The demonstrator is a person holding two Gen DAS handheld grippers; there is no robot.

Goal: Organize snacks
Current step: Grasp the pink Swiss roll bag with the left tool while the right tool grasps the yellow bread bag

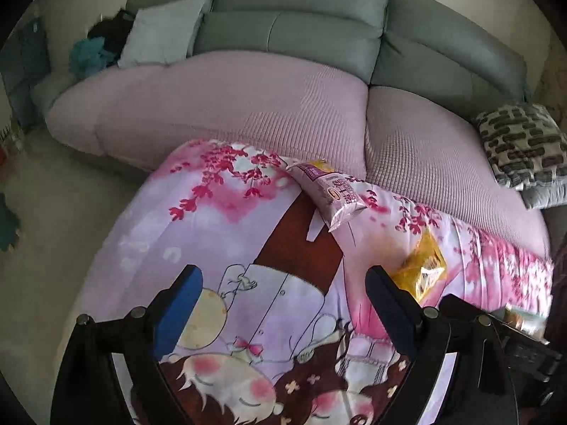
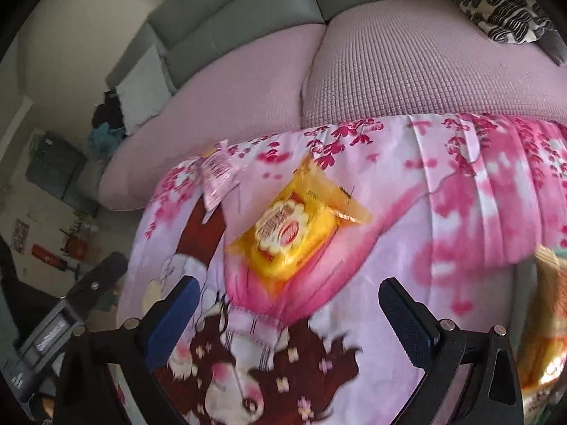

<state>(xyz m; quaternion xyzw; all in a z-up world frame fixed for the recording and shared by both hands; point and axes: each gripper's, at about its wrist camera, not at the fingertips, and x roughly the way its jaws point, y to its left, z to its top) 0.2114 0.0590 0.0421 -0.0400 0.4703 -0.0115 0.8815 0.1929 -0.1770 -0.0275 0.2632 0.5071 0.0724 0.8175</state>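
A soft printed cloth (image 2: 460,212) with pink blossoms and cartoon figures covers the work surface, smooth in the middle and pleated into folds at its right side. Behind it sits a sofa (image 1: 301,10) with grey back cushions and a pink waffle-textured seat cover (image 1: 230,106); a black-and-white patterned cushion (image 1: 521,141) lies on the seat's right end.

2 snacks lie on the cloth. The yellow snack packet (image 2: 290,233) is a glossy, crinkled, pillow-shaped wrapper with flat sealed ends and a round scalloped white-and-red label; it lies flat near the cloth's middle, just ahead of the right gripper (image 2: 287,304). The pink snack packet (image 1: 329,191) is a long, narrow, shiny pouch with printed lettering, lying at the cloth's far edge close to the sofa seat, well apart from the yellow one.

The right gripper's jaws stand wide apart with nothing between them, and bare cloth is under them. The left gripper (image 1: 283,283) also has its jaws spread wide over bare cloth, empty, with the yellow packet just beyond its right finger. Open cloth lies between both packets.
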